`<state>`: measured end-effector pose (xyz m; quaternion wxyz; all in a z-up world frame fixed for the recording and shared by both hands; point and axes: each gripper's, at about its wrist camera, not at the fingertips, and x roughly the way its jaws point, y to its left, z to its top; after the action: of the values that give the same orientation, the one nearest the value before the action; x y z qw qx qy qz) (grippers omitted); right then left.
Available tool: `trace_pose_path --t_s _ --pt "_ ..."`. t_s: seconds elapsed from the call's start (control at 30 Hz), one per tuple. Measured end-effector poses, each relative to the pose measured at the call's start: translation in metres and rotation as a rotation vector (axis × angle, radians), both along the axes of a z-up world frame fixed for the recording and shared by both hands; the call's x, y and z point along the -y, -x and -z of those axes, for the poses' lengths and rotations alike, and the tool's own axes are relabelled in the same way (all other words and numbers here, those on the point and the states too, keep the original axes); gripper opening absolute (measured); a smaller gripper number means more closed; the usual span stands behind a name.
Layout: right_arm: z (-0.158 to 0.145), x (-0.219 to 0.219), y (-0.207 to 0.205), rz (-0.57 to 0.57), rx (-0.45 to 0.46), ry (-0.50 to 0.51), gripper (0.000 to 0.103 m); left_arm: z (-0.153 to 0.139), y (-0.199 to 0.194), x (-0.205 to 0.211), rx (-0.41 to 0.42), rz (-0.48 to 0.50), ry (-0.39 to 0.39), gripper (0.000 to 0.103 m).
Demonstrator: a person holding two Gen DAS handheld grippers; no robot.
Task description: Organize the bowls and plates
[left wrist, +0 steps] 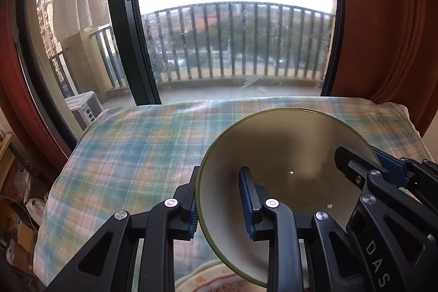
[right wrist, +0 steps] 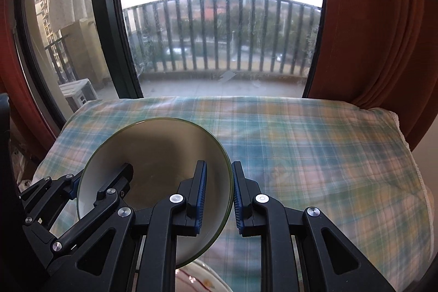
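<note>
A: Item under inspection?

B: One bowl (left wrist: pixel 276 155), pale inside with a thin olive-green rim, tilted so its mouth faces the cameras. It is held above the plaid cloth (left wrist: pixel 137 155), over the near edge of the cloth-covered surface. Whether it is clear of everything below cannot be told; its lower rim is hidden behind the gripper bodies.

A: Grip?

B: Two-sided. The left gripper (left wrist: pixel 221 205) pinches the bowl's left rim, one blue pad outside the wall and one inside. The right gripper (right wrist: pixel 219 199) is pinching the opposite rim the same way. Each also shows in the other's view at the far rim: the right gripper (left wrist: pixel 364 168) and the left gripper (right wrist: pixel 98 182).

A: Anything beneath?

B: A pale dish with a faint printed pattern (left wrist: pixel 208 278) at the bottom border, cut off and half covered by the bowl and linkages. Plate or bowl, I cannot say.

A: Surroundings?

B: Beyond the cloth's far edge, a dark-framed window (left wrist: pixel 128 45) with a balcony railing (left wrist: pixel 232 40) behind dusty glass; the sky is blown out white. A rust-red curtain (left wrist: pixel 383 32) hangs at the far right corner. Boxes and bags (left wrist: pixel 19 223) at the left are too dark to identify.
</note>
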<state>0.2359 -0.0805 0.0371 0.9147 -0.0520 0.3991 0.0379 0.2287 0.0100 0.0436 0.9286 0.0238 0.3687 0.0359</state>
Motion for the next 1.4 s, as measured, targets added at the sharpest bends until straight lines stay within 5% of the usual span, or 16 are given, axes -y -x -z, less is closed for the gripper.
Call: trace_pose_path --t_s 0.63,1.4 --pt "-0.024 0.063 0.092 0.069 0.05 0.024 0.021 -0.002 0.072 0.057 0.037 0.09 0.015 0.024" --pt "0.03 0.134 0.134 0.168 -0.037 0.039 0.021 0.06 0.1 0.124 -0.06 0.177 0.024 0.024"
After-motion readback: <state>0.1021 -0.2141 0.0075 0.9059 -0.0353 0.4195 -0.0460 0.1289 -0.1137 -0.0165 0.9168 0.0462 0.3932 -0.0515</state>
